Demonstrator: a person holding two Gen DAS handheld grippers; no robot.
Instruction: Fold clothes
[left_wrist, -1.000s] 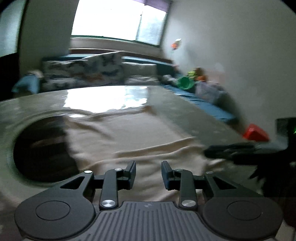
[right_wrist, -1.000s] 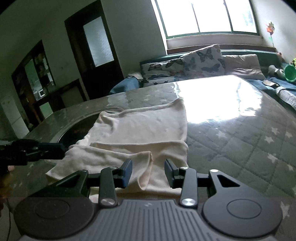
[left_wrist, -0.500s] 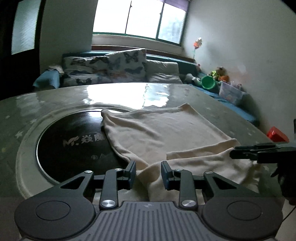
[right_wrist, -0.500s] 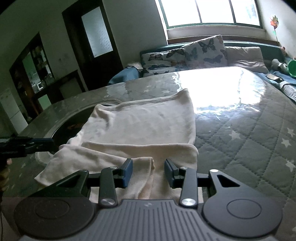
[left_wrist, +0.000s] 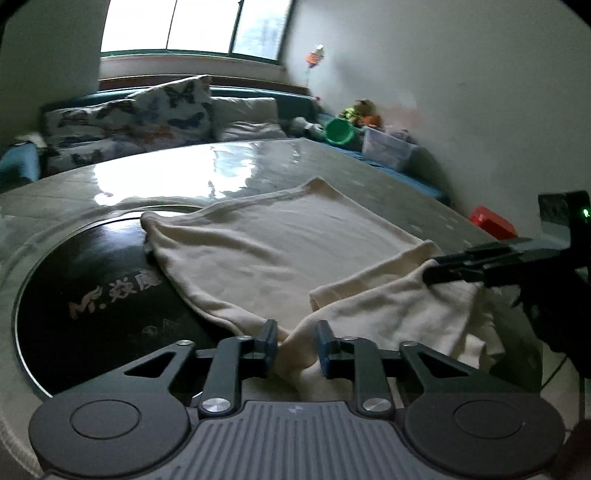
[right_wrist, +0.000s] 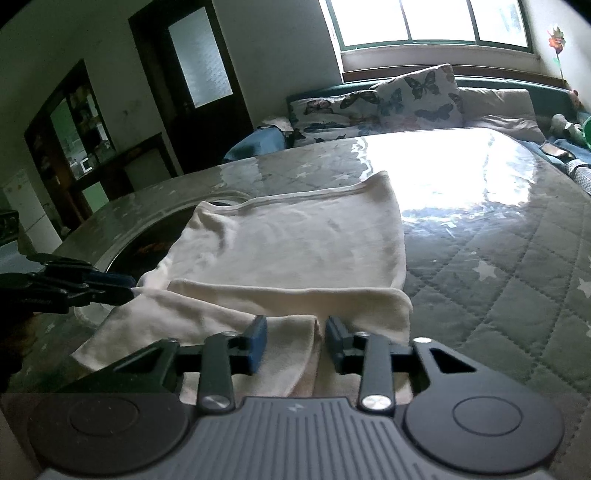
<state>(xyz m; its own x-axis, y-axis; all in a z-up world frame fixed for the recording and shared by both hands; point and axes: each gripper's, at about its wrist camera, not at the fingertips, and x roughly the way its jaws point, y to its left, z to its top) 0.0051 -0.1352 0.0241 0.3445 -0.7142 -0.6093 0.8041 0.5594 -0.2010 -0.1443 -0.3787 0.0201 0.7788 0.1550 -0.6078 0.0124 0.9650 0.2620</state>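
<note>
Cream garment (left_wrist: 280, 236) lies on the table (right_wrist: 498, 258), near edge folded over; left gripper (left_wrist: 297, 345) and right gripper (right_wrist: 292, 345) both closing around bunched hem, pad contact hidden by cloth, black disc (left_wrist: 92, 295) partly covered.

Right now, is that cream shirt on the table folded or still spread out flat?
Partly folded. The cream shirt's near section lies doubled over itself in a band with bunched layers at the front; the far part is a flat layer on the table.
</note>
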